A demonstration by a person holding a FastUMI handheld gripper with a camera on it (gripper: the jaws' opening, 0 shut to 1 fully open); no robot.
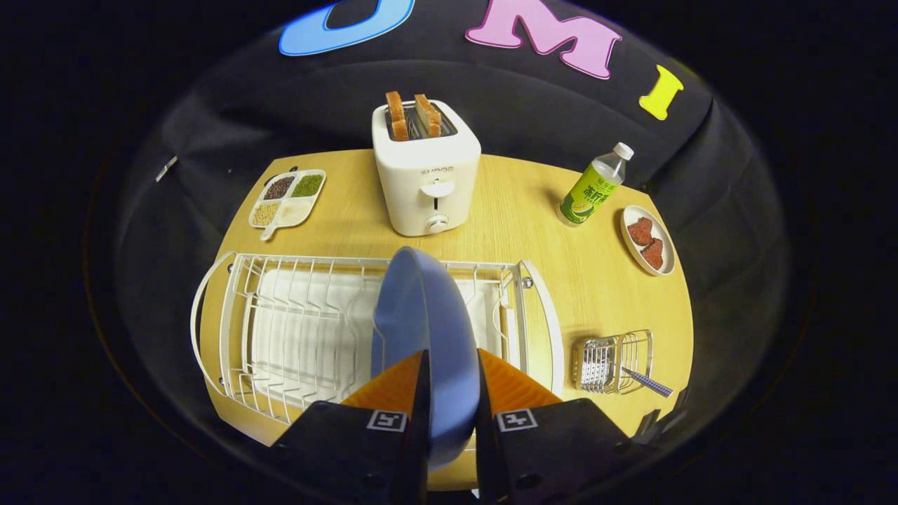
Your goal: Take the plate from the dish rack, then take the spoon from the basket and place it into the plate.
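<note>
Standing on edge, plate point(428, 330) sits clamped between claw point(452, 361) fingers — above rack point(302, 330).

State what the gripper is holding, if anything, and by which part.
The gripper is shut on the blue plate, pinching its near rim between both fingers, with the plate on edge above the dish rack.
</note>
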